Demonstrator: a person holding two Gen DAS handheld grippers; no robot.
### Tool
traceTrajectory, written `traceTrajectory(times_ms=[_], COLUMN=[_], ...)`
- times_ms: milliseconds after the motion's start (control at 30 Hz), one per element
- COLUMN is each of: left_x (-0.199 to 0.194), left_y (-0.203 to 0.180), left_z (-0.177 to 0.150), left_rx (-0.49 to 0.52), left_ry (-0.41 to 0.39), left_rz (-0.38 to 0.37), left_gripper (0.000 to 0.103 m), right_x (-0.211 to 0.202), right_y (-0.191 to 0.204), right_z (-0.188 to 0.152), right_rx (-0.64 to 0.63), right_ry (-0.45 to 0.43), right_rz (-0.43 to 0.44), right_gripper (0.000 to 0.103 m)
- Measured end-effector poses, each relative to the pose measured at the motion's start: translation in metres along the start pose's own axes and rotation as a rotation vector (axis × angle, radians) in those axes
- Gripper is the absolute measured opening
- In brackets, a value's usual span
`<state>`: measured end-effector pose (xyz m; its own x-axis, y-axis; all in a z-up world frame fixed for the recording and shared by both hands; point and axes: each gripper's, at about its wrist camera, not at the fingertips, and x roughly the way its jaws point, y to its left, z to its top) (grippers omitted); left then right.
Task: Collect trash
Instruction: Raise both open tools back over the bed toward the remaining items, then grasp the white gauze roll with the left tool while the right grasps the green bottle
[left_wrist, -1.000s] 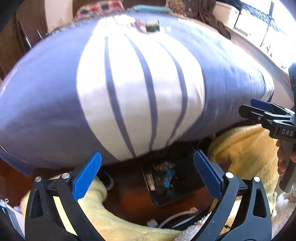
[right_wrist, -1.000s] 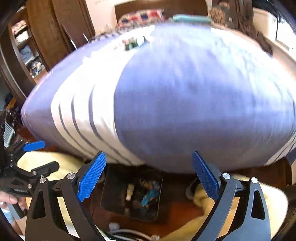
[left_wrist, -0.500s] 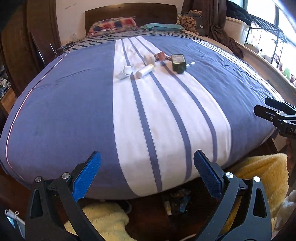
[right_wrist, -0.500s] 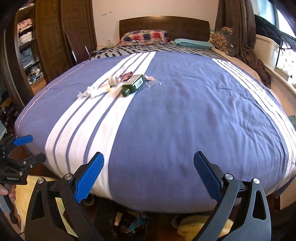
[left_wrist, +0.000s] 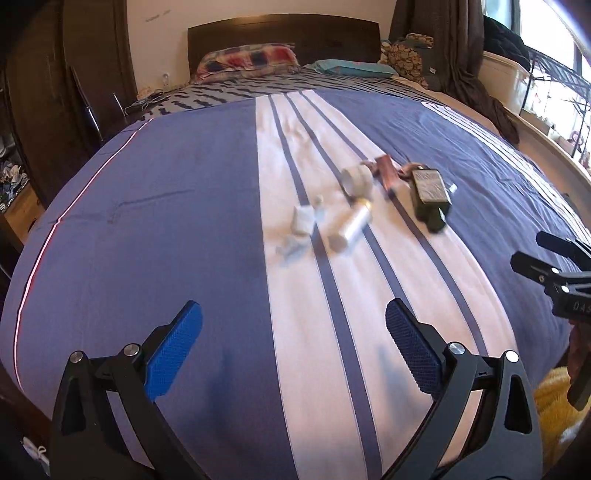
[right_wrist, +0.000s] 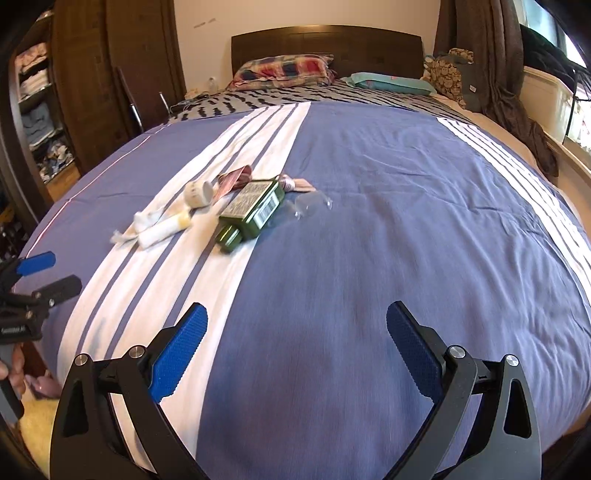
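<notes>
Trash lies in a cluster on the blue and white striped bedspread (left_wrist: 166, 229) (right_wrist: 406, 240). It includes a dark green bottle (left_wrist: 428, 194) (right_wrist: 251, 210), a white tube (left_wrist: 349, 229) (right_wrist: 162, 232), a small white cup (left_wrist: 356, 177) (right_wrist: 198, 194), a reddish wrapper (left_wrist: 386, 171) (right_wrist: 232, 179), crumpled white paper (left_wrist: 303, 221) (right_wrist: 146, 219) and clear plastic (right_wrist: 312, 205). My left gripper (left_wrist: 293, 349) hovers open over the bed's near edge, well short of the cluster. My right gripper (right_wrist: 295, 350) is open too, nearer the blue area, nothing between its fingers.
Pillows (right_wrist: 284, 70) and a dark headboard (right_wrist: 325, 40) lie at the far end. Wooden wardrobes (right_wrist: 110, 74) stand on the left, a window shelf (left_wrist: 546, 103) on the right. A yellow fluffy rug (left_wrist: 554, 410) shows below the bed's edge.
Both grippers rose from floor level by the black bin under the bed and moved forward over the bedspread. The trash cluster now appears closer. Both stayed open.
</notes>
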<state>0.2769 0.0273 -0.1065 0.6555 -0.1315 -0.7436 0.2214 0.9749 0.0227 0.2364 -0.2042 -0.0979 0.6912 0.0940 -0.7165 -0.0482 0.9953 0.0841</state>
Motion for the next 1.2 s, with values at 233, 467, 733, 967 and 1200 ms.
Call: traceTrajectory(times_ms=[233, 467, 733, 967, 1200], left_x=[0.043, 0.066, 0.098, 0.101, 0.078], left_y=[0.009, 0.011, 0.004, -0.002, -0.006], left_z=[0.039, 0.061, 0.06, 0.057, 0.054], left_rx=[-0.025, 0.001, 0.045, 0.052, 0.057], left_ry=[0.001, 0.007, 0.065, 0.066, 0.036], left_rz=[-0.023, -0.027, -0.068, -0.086, -0.086], left_gripper=[0.071, 0.055, 0.044, 0.02, 0.019], right_x=[0.03, 0.057, 0.096, 0.099, 0.078], right_y=[0.005, 0.032, 0.049, 0.051, 0.047], right_z=[0.033, 0.058, 0.074, 0.07, 0.064], right_rx=[0.018, -0.006, 0.002, -0.012, -0.021], right_ry=[-0.018, -0.024, 0.042, 0.047, 0.03], right_rz=[0.024, 0.046, -0.014, -0.029, -0.004], right_gripper=[0.098, 0.09, 0.066, 0.052, 0.05])
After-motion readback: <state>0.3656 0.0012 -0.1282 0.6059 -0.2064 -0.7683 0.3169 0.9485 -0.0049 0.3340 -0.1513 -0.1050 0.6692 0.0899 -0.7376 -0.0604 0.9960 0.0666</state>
